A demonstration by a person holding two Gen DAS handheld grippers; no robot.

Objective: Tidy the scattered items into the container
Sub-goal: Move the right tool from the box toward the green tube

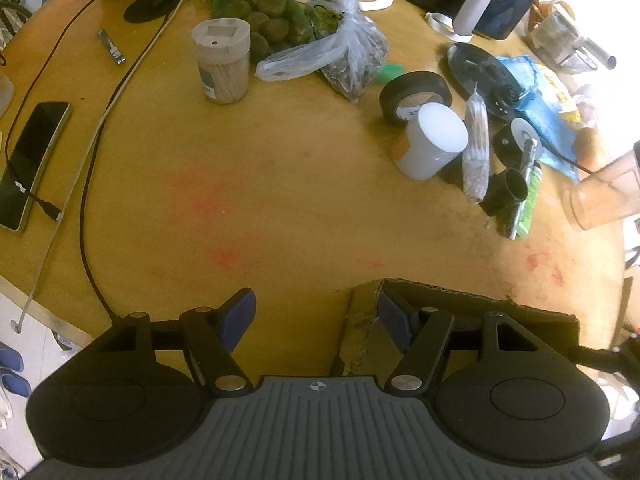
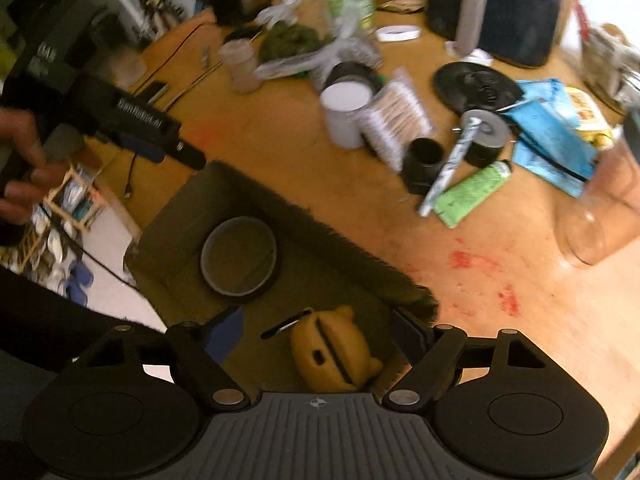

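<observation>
Presently: between picks. Box (image 2: 224, 200) at desk (image 1: 304, 184) edge holds tape ring (image 2: 239, 256) and tan toy (image 2: 332, 350). Right claw (image 2: 316, 330) wide open, empty, above box. Left claw (image 1: 316, 318) likewise open, empty. Next, likely: reach tube (image 2: 472, 194) or cup (image 1: 434, 140).

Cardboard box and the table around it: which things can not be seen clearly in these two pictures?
- Cardboard box: left wrist view shows only its torn rim; the left gripper hides the inside.
- Yellow object in the box: right wrist view, partly behind the right gripper.
- Clear cup: blurred, cut by the right edge.
</observation>
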